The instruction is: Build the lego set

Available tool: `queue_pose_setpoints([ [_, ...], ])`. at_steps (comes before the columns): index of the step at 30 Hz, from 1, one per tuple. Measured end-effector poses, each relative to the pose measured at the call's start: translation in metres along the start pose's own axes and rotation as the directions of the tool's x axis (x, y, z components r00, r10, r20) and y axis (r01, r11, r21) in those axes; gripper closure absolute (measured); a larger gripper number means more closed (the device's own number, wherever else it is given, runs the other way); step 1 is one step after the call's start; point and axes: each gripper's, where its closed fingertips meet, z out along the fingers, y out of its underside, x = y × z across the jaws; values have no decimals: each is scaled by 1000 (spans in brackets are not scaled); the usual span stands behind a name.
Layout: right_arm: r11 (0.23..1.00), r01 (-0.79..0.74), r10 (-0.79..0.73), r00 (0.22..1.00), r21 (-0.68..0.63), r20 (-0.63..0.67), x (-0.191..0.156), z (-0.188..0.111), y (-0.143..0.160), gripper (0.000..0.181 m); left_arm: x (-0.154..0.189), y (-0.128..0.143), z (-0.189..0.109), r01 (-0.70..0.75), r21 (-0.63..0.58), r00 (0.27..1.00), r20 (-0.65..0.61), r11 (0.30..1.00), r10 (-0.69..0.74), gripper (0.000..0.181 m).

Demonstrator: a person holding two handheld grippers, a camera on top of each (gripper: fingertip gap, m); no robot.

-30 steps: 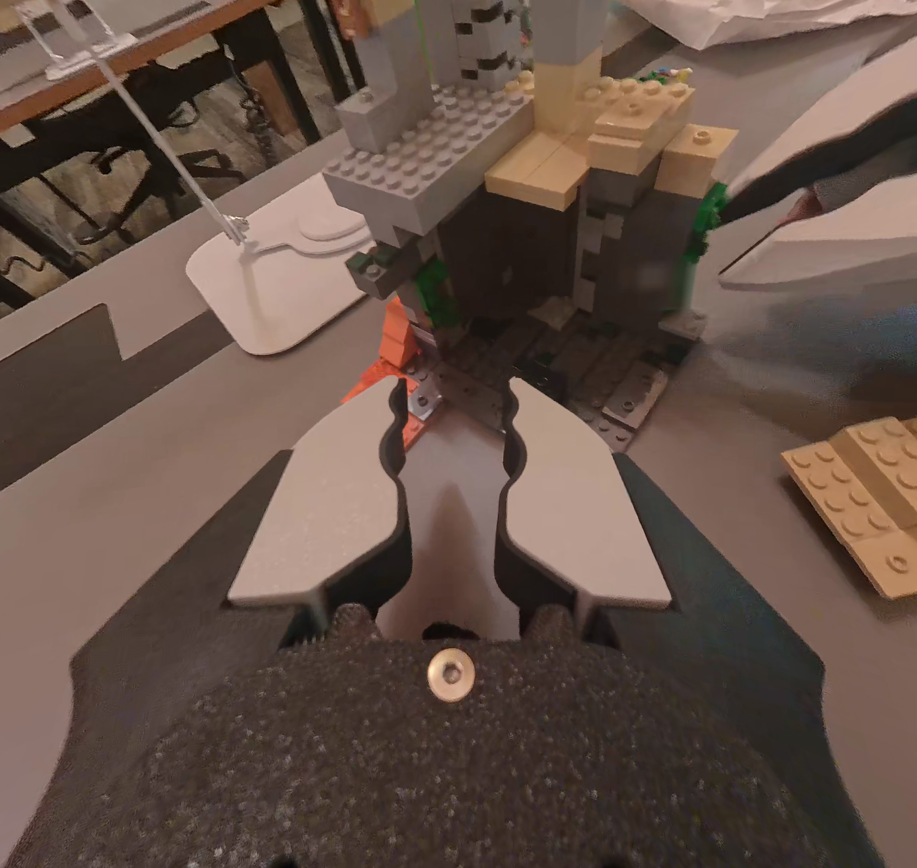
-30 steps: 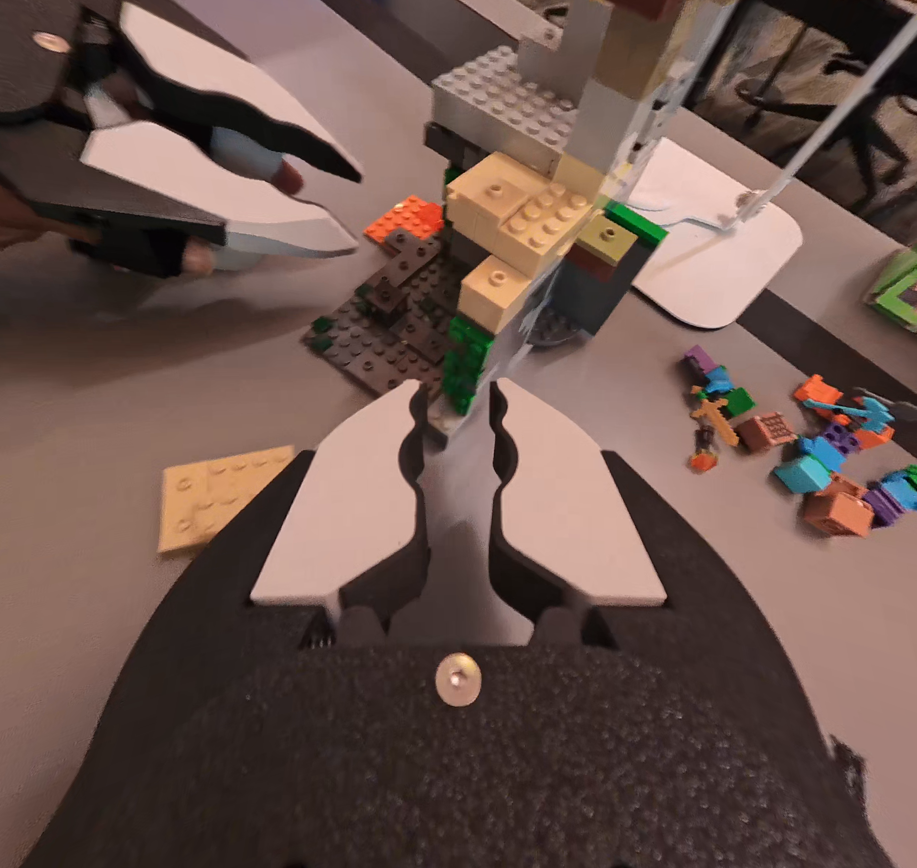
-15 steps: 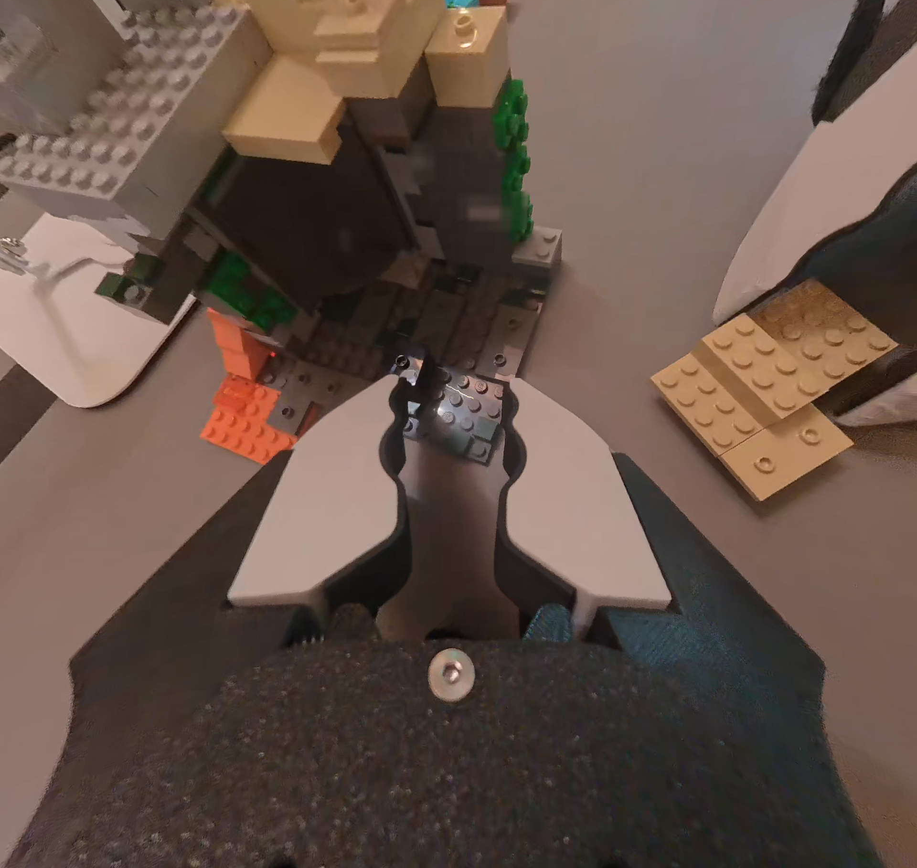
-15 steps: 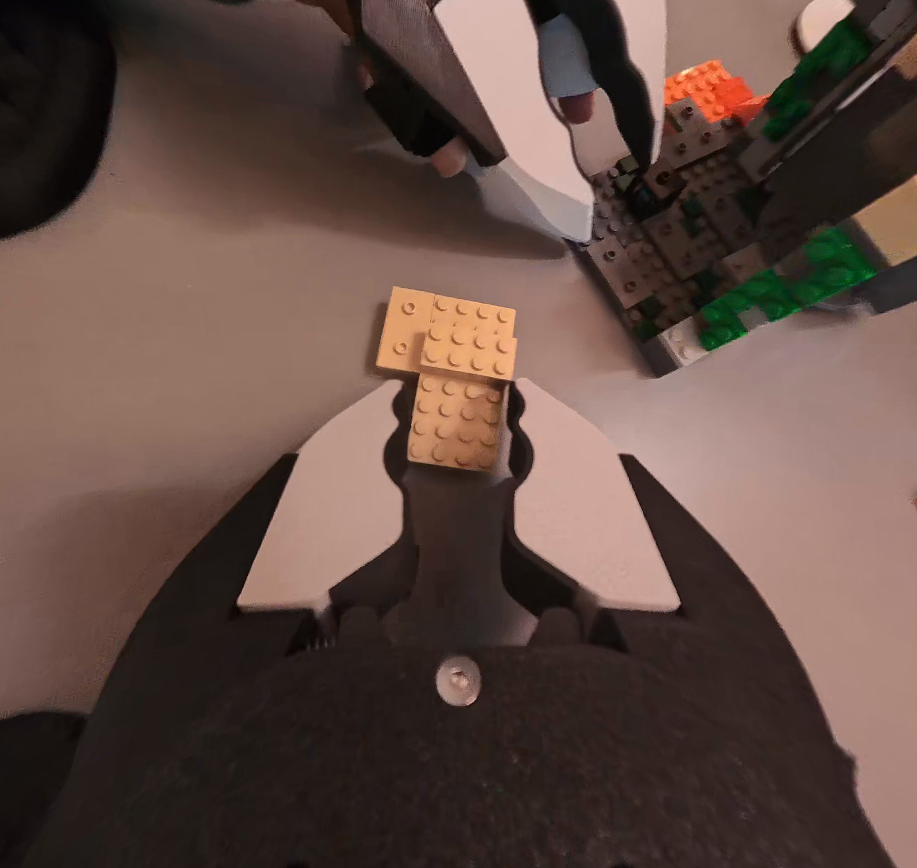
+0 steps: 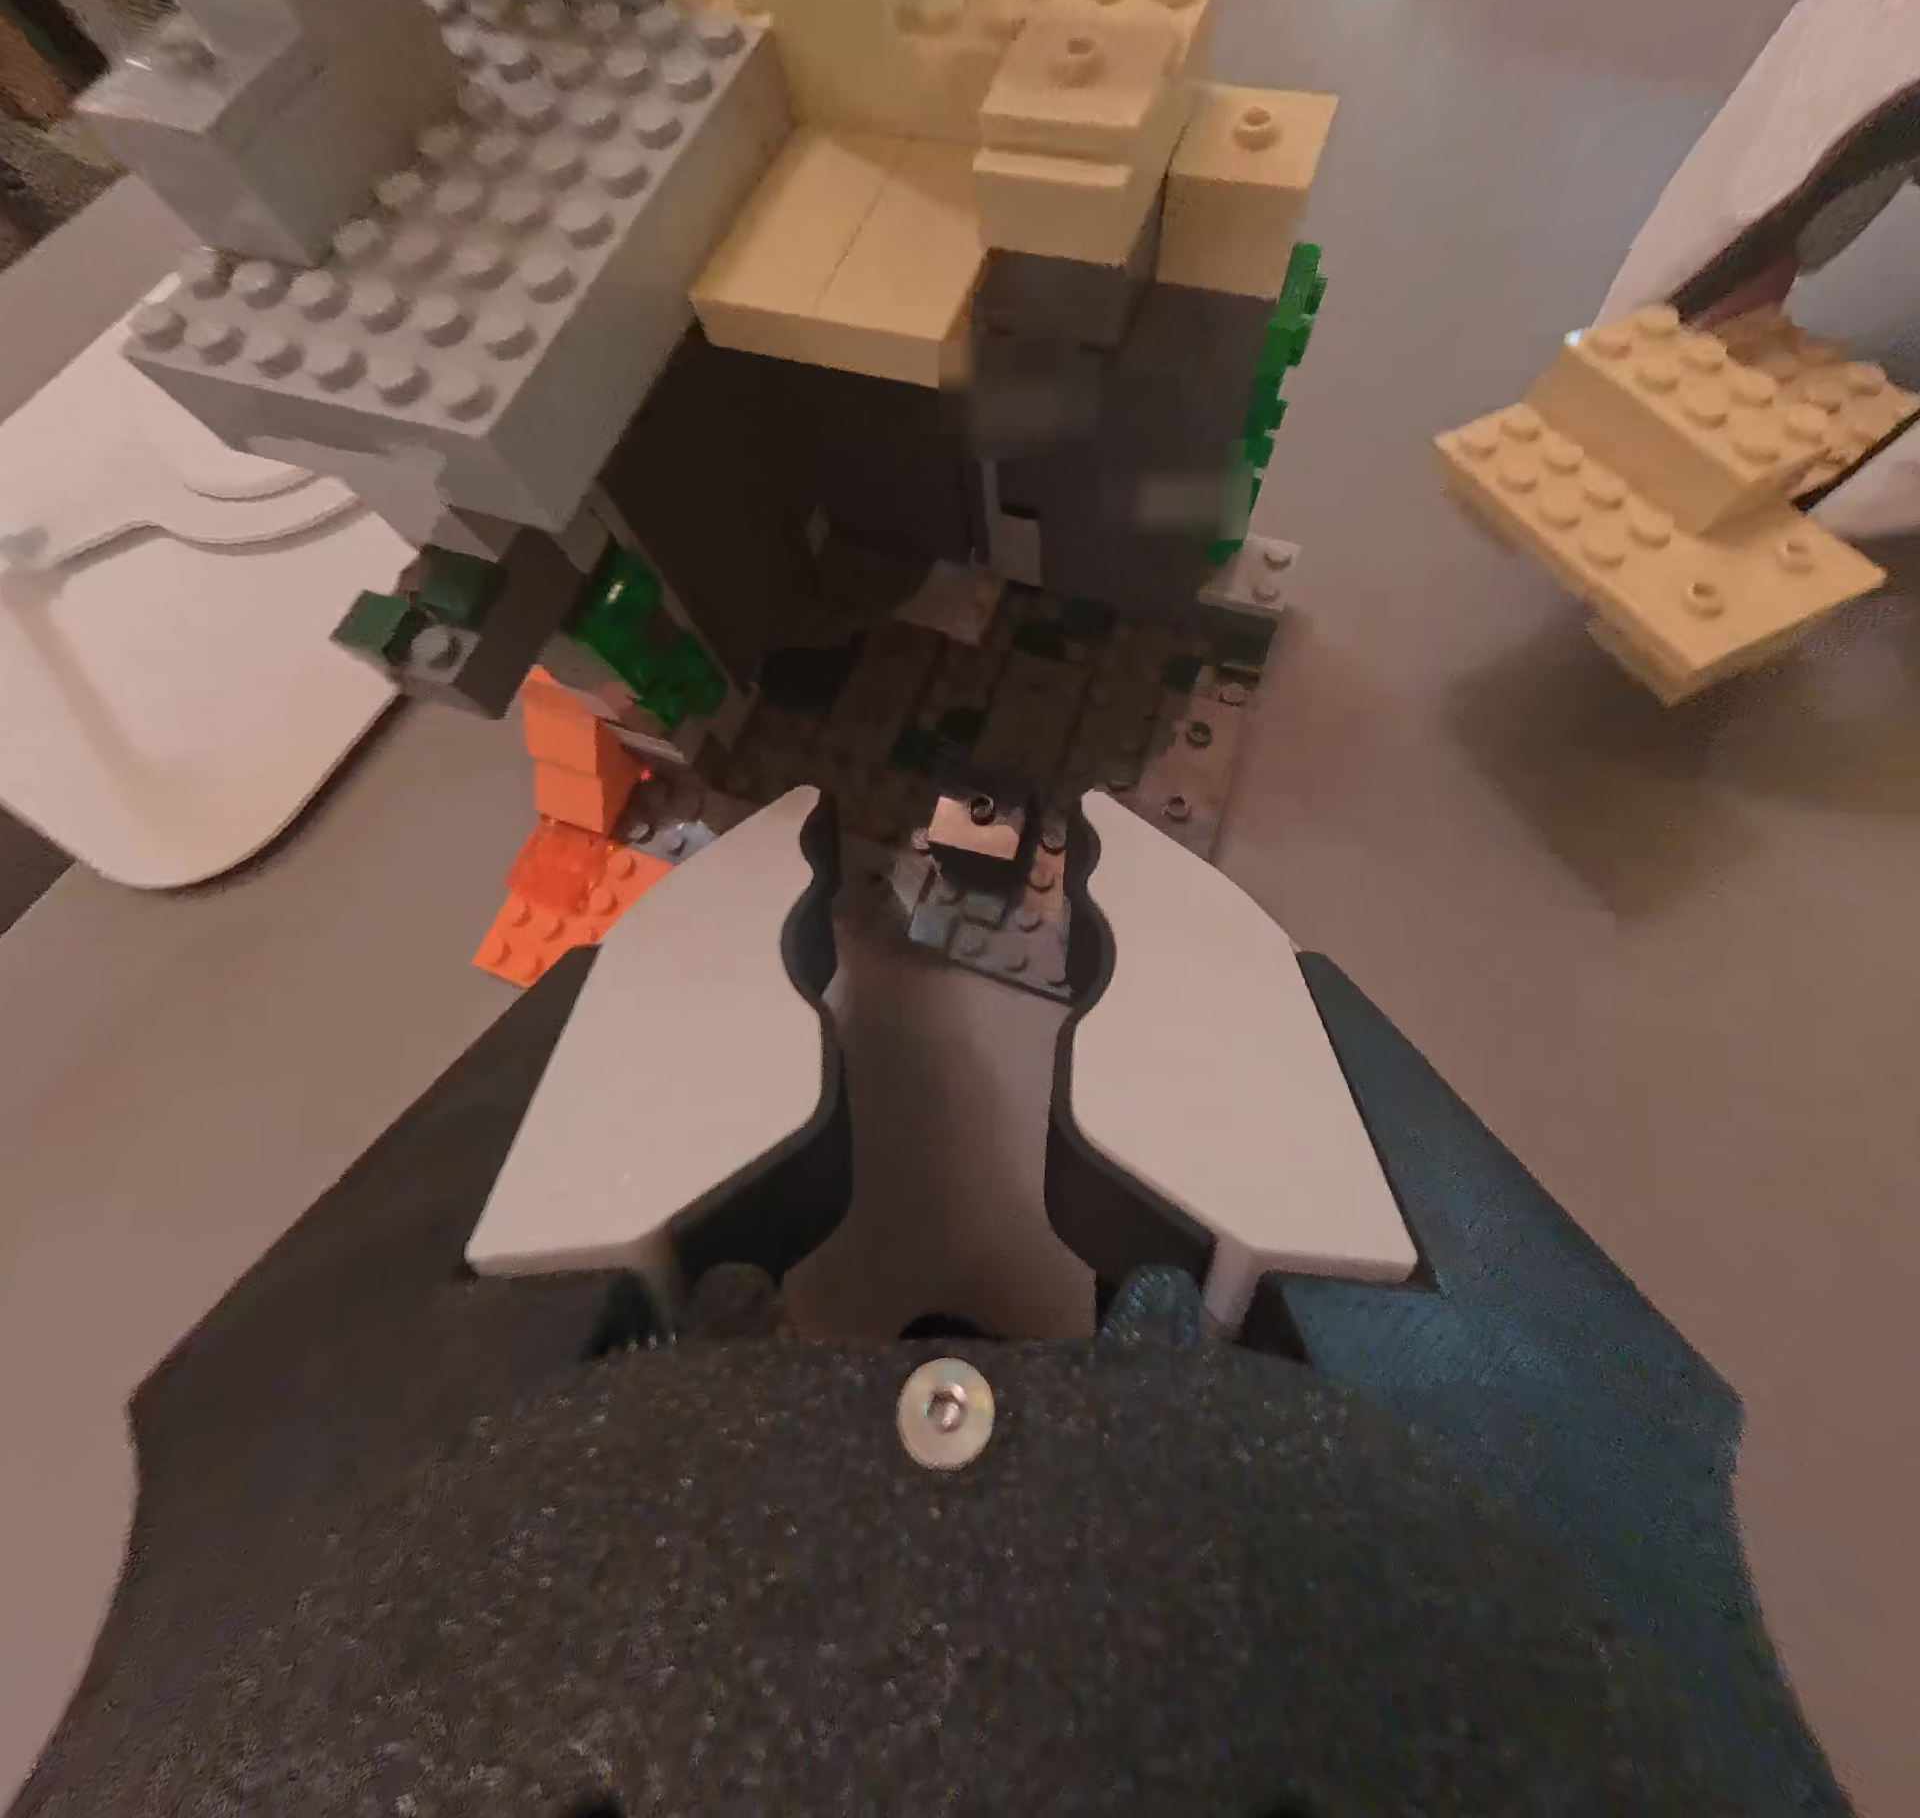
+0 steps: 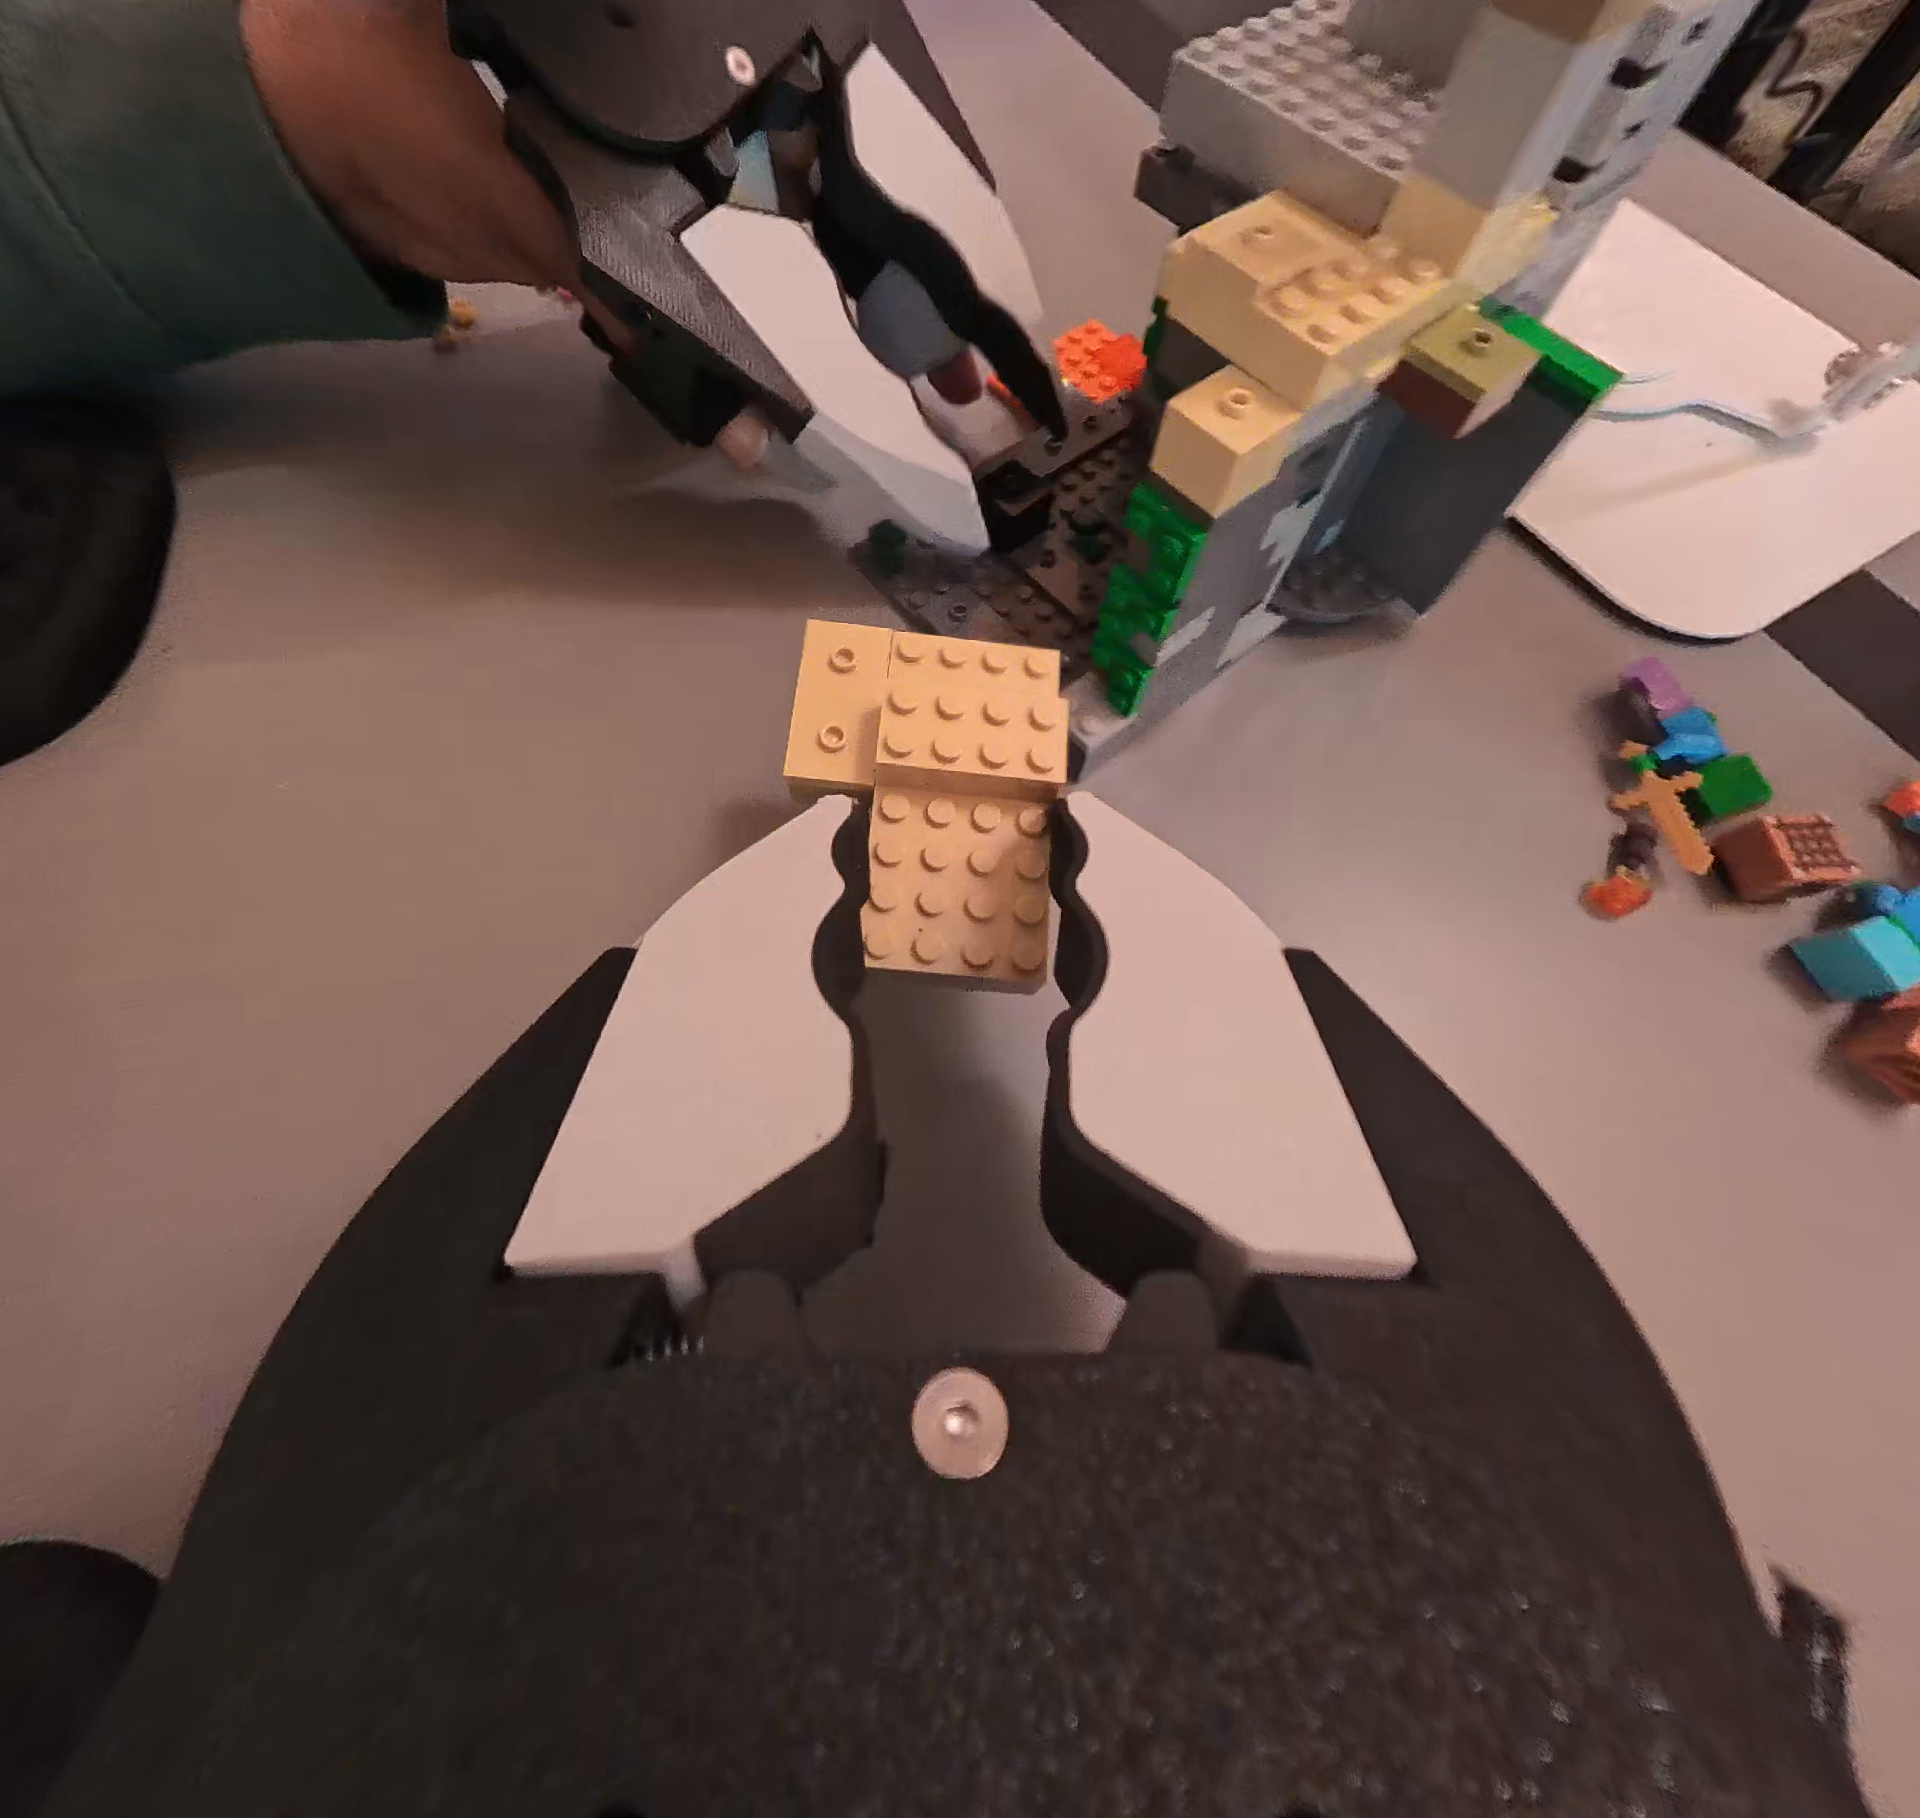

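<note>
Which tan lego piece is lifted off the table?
The flat tan plate assembly, shut between the right gripper fingers above the table; the other tan bricks sit fixed on the model.

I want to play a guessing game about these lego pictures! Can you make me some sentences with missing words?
1. The right gripper is shut on a flat lego piece whose colour is ____.
2. The vine bricks climbing the model's corner are ____.
3. The left gripper has its tips at the model's dark ____.
4. The loose colourful bricks lie on the ____.

Missing words: tan; green; baseplate; table
</note>
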Motion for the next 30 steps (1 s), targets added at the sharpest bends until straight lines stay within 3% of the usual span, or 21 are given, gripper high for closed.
queue_pose_setpoints([
  [4, 999, -30, 30, 1000, 35, -4, 7, -5, -2, 148, 7, 4, 7, -19, -46, 998, -65, 999, 16, 161],
  [8, 997, -56, 57, 998, 57, -11, 15, -10, -4, 148, 24, 5, 4, -32, -67, 997, -68, 997, 27, 164],
  [20, 989, -30, 37, 998, 145, -48, 18, -58, -39, 148, 83, 14, -15, -30, -170, 999, 28, 985, 35, 164],
  [26, 987, -22, 32, 998, 157, -62, 14, -64, -42, 148, 92, 14, -24, -75, -154, 996, 34, 985, 81, 157],
  [30, 987, -22, 34, 997, 162, -69, 15, -66, -42, 148, 92, 7, -38, -65, -73, 997, 33, 995, 67, 156],
])
